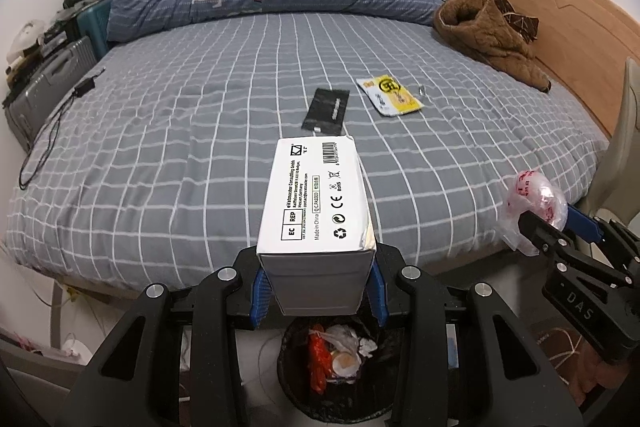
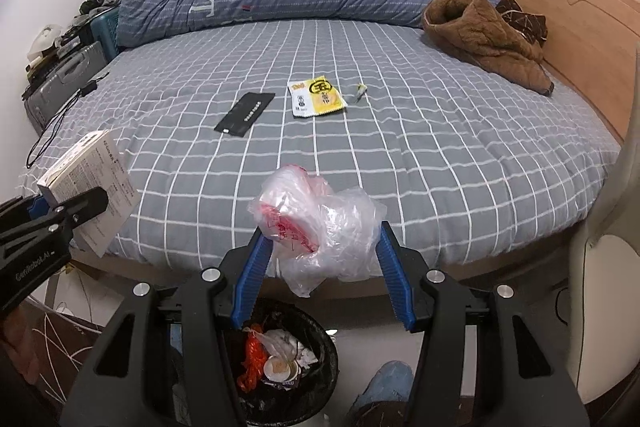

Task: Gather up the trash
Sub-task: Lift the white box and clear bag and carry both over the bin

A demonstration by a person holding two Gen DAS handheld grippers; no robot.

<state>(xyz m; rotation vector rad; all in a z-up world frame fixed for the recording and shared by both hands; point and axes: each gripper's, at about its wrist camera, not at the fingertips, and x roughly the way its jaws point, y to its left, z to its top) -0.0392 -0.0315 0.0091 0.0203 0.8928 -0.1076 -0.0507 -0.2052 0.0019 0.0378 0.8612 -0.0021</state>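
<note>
Clamped jaws are carrying both loads: the left gripper point(image 1: 318, 277) is pinching a white cardboard box point(image 1: 316, 203) by its near end, and the right gripper point(image 2: 324, 267) is squeezing a crumpled clear plastic bag point(image 2: 316, 223), each hanging just above the black trash bin point(image 2: 280, 367) beside the bed point(image 2: 360, 155), probably so that letting go drops both pieces onto the rubbish already inside. Further from the trash bin, out on the bed, a black flat packet point(image 2: 245, 114), a yellow wrapper point(image 2: 317, 98) and a small scrap point(image 2: 359, 91) are lying uncollected, so the job seems partway done.
</note>
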